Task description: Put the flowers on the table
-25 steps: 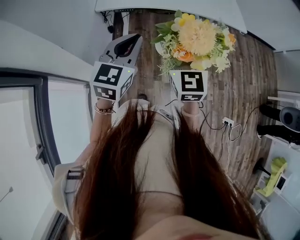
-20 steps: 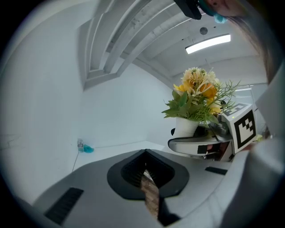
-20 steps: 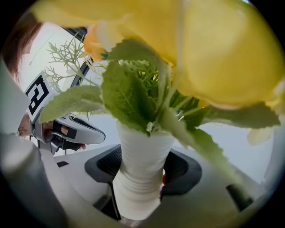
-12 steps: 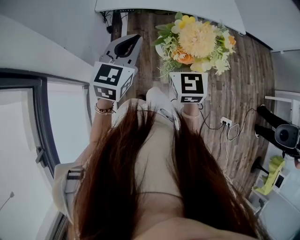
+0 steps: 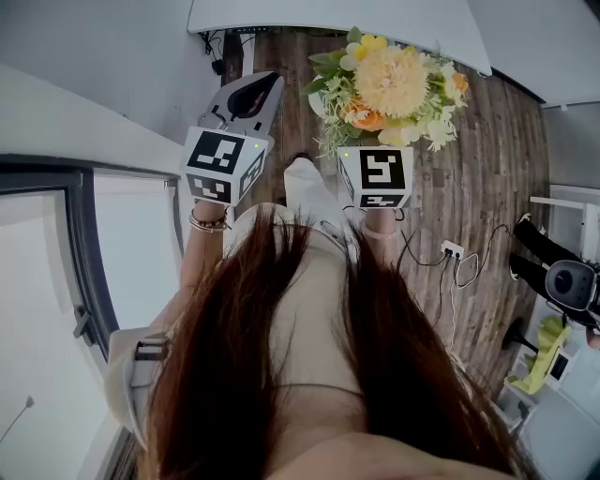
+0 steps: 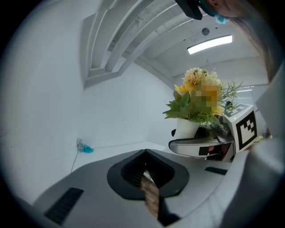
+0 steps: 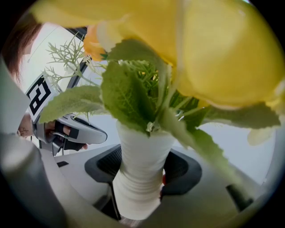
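Right gripper: clamped on white vase of flowers. Left gripper: jaws together, empty. Best carried upright, set gently on table.

Left gripper raised, jaws together — empty; right gripper clamps the vase.

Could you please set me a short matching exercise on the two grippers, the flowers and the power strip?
Things:
1. left gripper
2. right gripper
3. flowers
4. power strip

States or places:
A. lying on the wooden floor
B. jaws together, nothing between them
C. yellow and orange, standing in the white vase
D. jaws closed on the white vase

Pairs: 1-B, 2-D, 3-C, 4-A
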`<state>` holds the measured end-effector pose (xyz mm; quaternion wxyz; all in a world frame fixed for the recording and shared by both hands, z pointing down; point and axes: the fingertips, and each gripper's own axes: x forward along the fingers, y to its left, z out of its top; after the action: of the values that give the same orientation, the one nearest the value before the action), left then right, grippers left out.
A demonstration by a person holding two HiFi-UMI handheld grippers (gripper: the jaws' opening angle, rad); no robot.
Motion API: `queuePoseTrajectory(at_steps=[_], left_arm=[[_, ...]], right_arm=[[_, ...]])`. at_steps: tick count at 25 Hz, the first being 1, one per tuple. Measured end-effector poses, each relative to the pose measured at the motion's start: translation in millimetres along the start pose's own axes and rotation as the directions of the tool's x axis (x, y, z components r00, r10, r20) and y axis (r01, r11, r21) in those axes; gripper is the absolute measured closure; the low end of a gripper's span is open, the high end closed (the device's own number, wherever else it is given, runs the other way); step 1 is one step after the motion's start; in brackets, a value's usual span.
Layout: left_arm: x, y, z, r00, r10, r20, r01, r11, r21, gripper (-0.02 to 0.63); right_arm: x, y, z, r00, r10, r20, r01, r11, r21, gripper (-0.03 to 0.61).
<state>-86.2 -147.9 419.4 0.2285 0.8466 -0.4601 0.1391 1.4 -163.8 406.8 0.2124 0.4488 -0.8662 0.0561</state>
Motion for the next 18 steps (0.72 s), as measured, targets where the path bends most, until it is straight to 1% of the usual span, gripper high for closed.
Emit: queuePoseTrajectory(at_steps=[7,12,16,18], left_arm=[[9,0,0,1.000,0.003,0.005,-0.003,1.000,-0.001,0.612],[7,0,-4,1.000,0.006,0.012,-0.006,1.000,0.001,0.612],[5,5,-7,1.000,0.023,0.014,-0.023,1.000,-0.005,0.612],[14,8,-4,0.999,0.031,0.013,-0.031,0.999,-0.008,0.612]], right_arm=[[6,-5,-2,1.000,0.008,0.006,-0.008,1.000,-0.004,0.291],[8,-9,-9,1.000,-0.007,0.003,0.007,1.000,-0.009,0.291],[9,-9,-9,1.000,-0.007,0.008,0.007,1.000,-0.007,0.291],[15,-17,-10,1.000,-0.001,0.006,0.001,1.000,-0.006,0.291]])
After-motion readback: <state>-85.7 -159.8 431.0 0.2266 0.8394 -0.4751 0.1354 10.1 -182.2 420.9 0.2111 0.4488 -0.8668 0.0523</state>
